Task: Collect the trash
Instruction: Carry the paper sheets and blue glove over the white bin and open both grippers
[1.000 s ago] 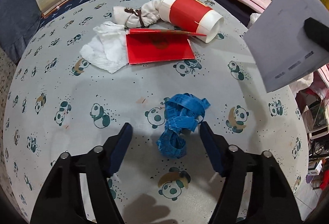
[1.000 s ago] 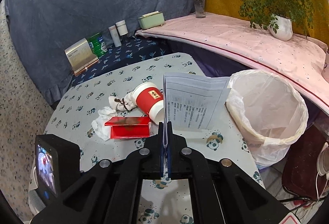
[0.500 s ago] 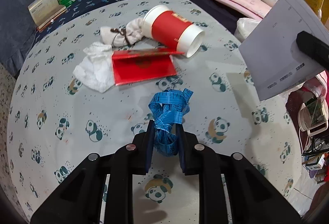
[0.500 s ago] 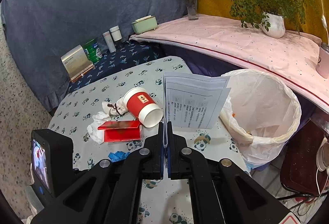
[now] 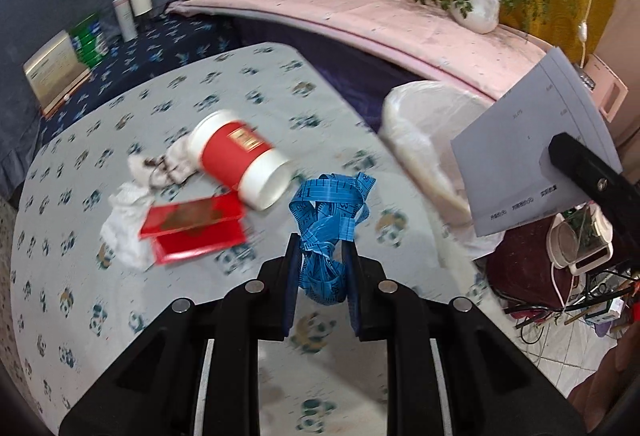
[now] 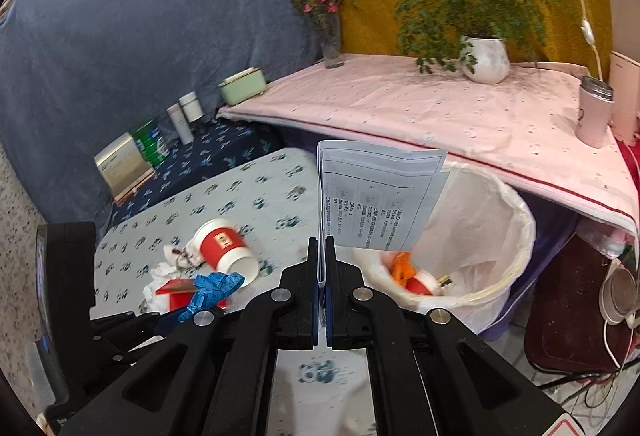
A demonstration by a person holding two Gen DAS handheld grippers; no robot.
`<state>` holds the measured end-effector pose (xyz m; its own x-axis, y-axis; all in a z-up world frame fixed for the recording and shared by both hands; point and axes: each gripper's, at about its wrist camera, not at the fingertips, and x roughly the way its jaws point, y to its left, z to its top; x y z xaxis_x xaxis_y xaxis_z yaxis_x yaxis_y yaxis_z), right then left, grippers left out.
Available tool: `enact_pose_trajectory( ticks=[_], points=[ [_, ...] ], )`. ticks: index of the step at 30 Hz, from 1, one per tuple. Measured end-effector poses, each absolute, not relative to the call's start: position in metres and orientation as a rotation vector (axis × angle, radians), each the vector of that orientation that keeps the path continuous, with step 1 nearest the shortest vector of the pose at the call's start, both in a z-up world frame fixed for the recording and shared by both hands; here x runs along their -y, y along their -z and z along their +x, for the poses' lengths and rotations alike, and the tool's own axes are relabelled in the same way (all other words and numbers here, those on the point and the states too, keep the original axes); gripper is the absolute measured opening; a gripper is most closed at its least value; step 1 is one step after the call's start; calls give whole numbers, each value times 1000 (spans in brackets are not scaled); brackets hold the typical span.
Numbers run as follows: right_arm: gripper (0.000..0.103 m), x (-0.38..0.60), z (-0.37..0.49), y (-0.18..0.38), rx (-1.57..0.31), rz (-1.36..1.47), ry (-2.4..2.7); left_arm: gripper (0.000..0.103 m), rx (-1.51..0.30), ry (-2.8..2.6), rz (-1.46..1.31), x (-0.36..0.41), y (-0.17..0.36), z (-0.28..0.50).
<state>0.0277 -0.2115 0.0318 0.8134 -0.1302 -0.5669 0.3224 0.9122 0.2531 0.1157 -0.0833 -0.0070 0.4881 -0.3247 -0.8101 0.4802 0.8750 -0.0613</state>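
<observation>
I had both grippers loaded and was on the carry step, taking 2 pieces of trash toward the bin. My left gripper (image 5: pixel 322 256) was clamped on the blue measuring tape (image 5: pixel 330 211), its jaws narrowed to a slim gap with the crumpled tape bunched between the pads and held clear above the panda-print table (image 5: pixel 240 83). My right gripper (image 6: pixel 322 268) was fully closed on the folded paper sheets (image 6: pixel 376 195), which stood upright from the jaws with their far edge over the near rim of the lined trash bin (image 6: pixel 516 236). The bin sat off the table's right edge, below the pink-covered ledge, with some orange and red-and-white rubbish already inside.

On the table, to the left, lay the rest: a red paper cup (image 5: pixel 240 163) on its side, a red envelope (image 5: pixel 196 232) near it, a white tissue (image 5: pixel 124 228) touching the envelope's left side, and a small cloth bundle (image 5: pixel 160 165) behind the cup.

I judged the next move called for bringing each gripper fully over the bin's mouth before opening, since the limp tape could snag on a pad and the paper could catch the liner.
</observation>
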Motion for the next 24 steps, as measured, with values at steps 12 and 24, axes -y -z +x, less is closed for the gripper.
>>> enact_pose_trajectory(
  ticks=[12,24],
  points=[
    [2,297,6,-30,-520,427,412,20,-941,663,201,186,0,127],
    [3,337,12,-8,-542,460,455,21,-1055,792,170,254,32,153]
  ],
)
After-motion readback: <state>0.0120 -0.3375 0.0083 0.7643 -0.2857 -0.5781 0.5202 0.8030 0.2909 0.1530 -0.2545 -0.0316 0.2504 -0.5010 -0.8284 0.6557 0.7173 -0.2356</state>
